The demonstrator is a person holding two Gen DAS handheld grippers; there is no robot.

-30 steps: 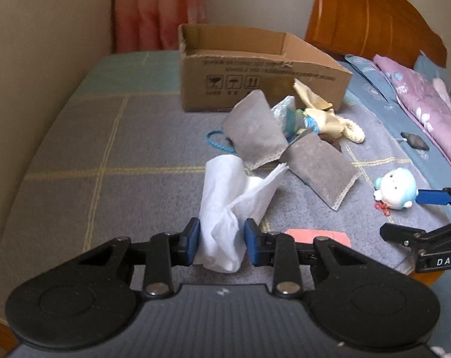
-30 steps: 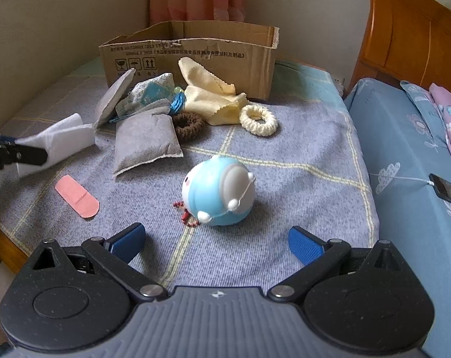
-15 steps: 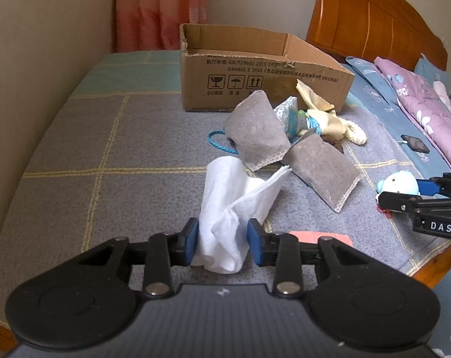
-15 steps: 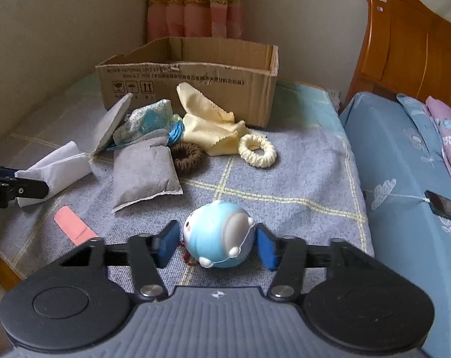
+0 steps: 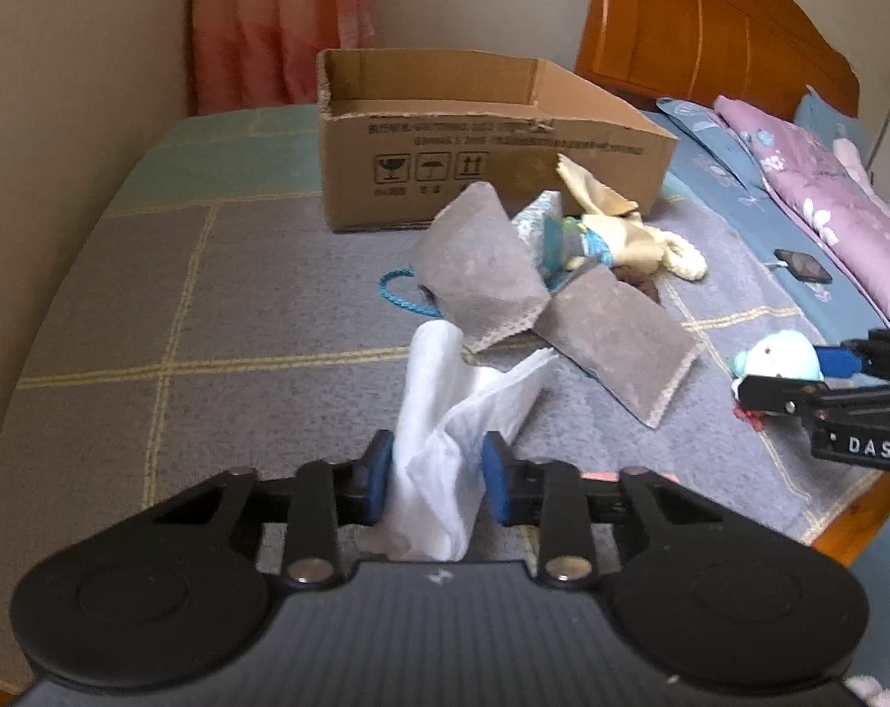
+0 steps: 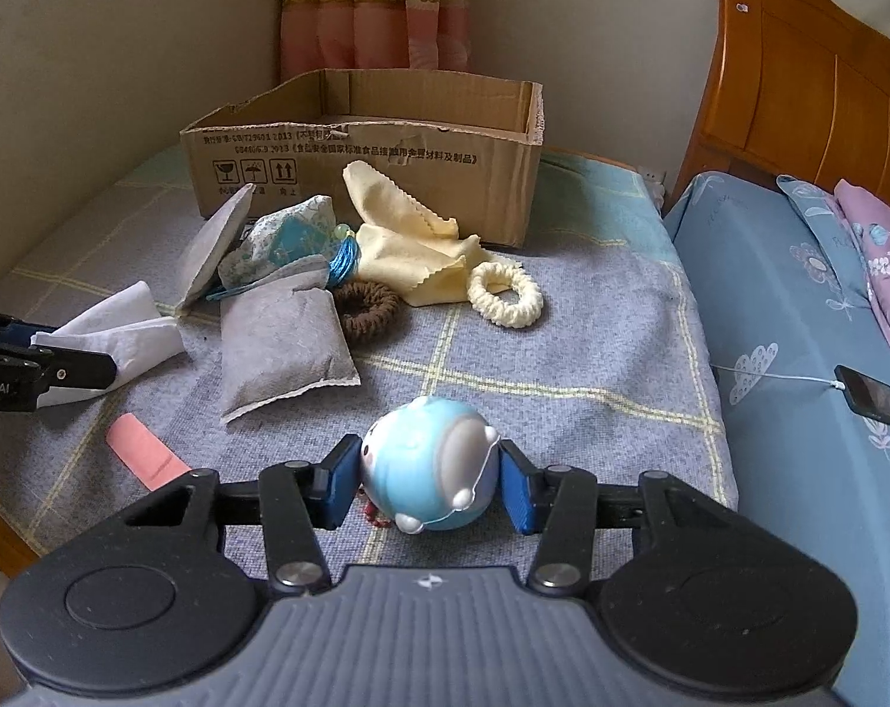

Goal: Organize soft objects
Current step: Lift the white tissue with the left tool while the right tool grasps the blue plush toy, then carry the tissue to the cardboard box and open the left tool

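Near the bed's front edge, left tongs (image 5: 436, 474) have just closed on the white tissue (image 5: 462, 412); right tongs (image 6: 424, 480) clamp the blue plush toy (image 6: 430, 465). Lift both gently toward the cardboard box (image 6: 380, 159), keeping the grips firm.

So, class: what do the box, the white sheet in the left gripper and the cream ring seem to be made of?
Box: matt brown corrugated cardboard, with torn, ragged edges.
White sheet: thin tissue or nonwoven cloth, semi-sheer where it crumples.
Cream ring: likely a fabric-covered hair tie with a fuzzy, ruffled surface.
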